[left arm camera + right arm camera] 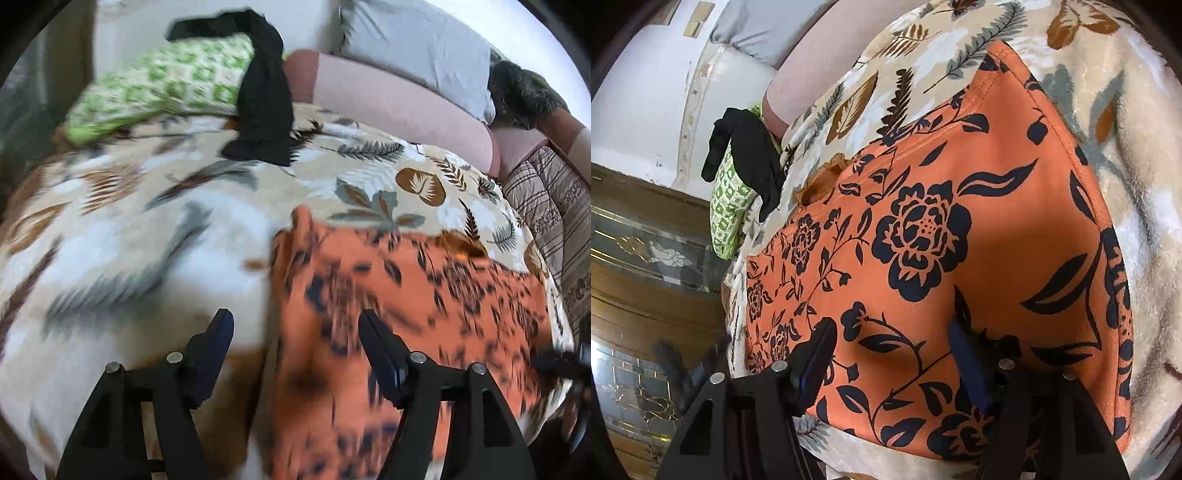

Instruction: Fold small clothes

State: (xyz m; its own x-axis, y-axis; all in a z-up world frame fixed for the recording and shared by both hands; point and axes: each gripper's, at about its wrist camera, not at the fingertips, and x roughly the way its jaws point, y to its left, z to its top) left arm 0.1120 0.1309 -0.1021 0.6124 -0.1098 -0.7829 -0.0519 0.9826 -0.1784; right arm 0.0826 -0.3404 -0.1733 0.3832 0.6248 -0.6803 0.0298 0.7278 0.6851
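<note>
orange floral garment [960,206], plush leaf-print blanket [1137,155], perhaps fleece

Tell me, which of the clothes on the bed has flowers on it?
The orange garment: it has dark flowers and leaves printed on it. The black garment is plain, and the green-and-white one has a squarish pattern.

Left gripper [295,328]: jaws apart, nothing between pads, pointing steeply down. Right gripper [892,336]: jaws apart, pads not pressing, also angled down.
</note>
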